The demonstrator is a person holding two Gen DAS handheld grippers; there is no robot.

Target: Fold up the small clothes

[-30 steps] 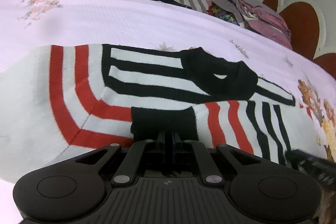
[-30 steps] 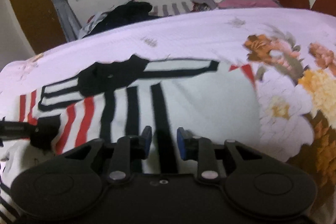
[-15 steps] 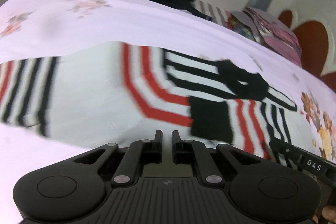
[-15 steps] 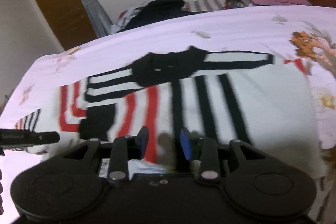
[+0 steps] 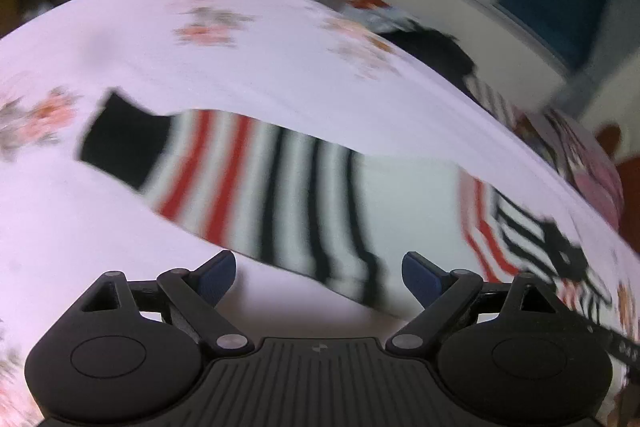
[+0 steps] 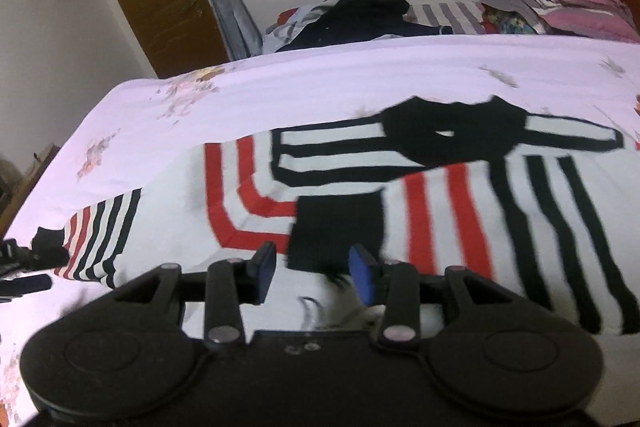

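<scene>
A bedroom with a dark window and grey curtains at the far wall, and the bed (image 6: 360,83) under a pale lilac floral sheet takes up most of what I can see. One garment lies spread on it, a small white sweater (image 6: 420,195) with red and black stripes, black collar toward the far side. Its right sleeve looks already turned in across the chest, the black cuff (image 6: 338,231) resting near the middle of the body; the left sleeve (image 5: 256,179) lies straight out toward the left edge of the bed, unfolded. So I'd judge the fold barely begun: one sleeve in, one sleeve and the body folds left. The left gripper (image 5: 318,273) hangs just above the near edge of that outstretched sleeve, fingers spread wide, holding nothing. The right gripper (image 6: 312,269) sits near the folded cuff, fingers apart and also empty. Count: one sweater in hand, two grippers, a dark heap of unsorted clothes (image 6: 360,15) at the far side, and one folded stack (image 6: 568,3) far right.
</scene>
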